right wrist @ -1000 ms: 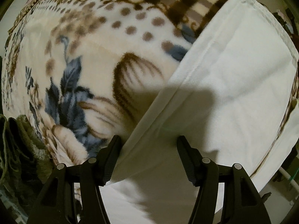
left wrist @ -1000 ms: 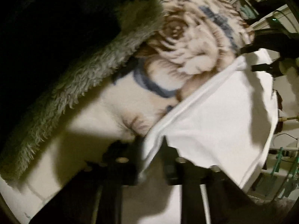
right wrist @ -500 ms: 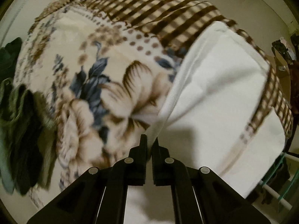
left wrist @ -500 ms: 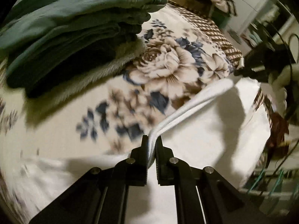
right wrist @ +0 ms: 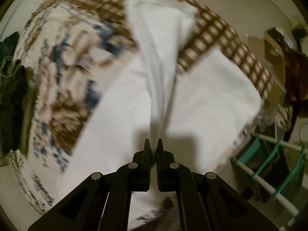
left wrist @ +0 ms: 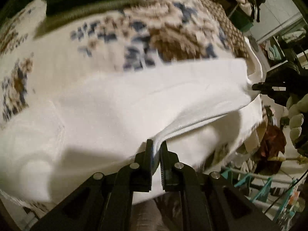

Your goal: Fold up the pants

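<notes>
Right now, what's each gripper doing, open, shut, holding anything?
Left gripper: shut on an edge of the white pants.
Right gripper: shut on a bunched fold of the white pants.

Left hand-held gripper [left wrist: 156, 144] clamped, angled steeply down; right hand-held gripper [right wrist: 153, 143] clamped, pointing straight down.

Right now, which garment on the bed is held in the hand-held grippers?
The white pants, pinched by both hand-held grippers, left and right. The dark clothes lie piled aside, untouched.
</notes>
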{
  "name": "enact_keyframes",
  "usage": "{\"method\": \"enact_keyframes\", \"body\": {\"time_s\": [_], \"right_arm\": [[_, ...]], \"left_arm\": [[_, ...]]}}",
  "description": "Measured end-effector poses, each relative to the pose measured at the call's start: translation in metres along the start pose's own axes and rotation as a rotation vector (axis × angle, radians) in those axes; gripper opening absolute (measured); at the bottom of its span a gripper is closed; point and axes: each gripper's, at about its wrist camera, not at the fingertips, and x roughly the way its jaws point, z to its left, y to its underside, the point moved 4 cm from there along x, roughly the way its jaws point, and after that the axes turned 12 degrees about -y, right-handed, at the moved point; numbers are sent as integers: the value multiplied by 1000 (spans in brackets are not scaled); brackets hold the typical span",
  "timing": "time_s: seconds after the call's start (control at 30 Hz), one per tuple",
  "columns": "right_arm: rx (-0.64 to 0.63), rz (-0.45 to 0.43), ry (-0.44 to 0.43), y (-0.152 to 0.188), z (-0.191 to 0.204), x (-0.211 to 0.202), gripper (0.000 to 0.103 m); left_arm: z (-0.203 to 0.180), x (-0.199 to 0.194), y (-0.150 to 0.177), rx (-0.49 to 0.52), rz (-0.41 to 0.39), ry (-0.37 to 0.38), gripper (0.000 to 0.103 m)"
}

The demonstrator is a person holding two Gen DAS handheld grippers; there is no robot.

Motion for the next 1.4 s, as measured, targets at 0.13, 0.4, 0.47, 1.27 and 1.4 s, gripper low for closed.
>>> {"method": "enact_keyframes", "body": {"time_s": [0.13, 0.4, 0.47, 1.27, 1.4], "right_arm": [[45, 43, 30, 22, -47, 19, 5], [115, 81, -117, 40, -118, 25, 60], [103, 12, -115, 36, -129, 4, 60], [127, -171, -299, -58, -199, -68, 56], [-21, -181, -342, -58, -153, -56, 67]], "left_arm": [[-11, 24, 36, 24, 68, 2, 5], [-19, 26, 45, -23, 51, -86, 25], [-24, 23, 41, -33, 38, -80, 49], [-95, 42, -3, -111, -25, -109, 67], [-99, 52, 1, -97, -11, -152, 76]]}}
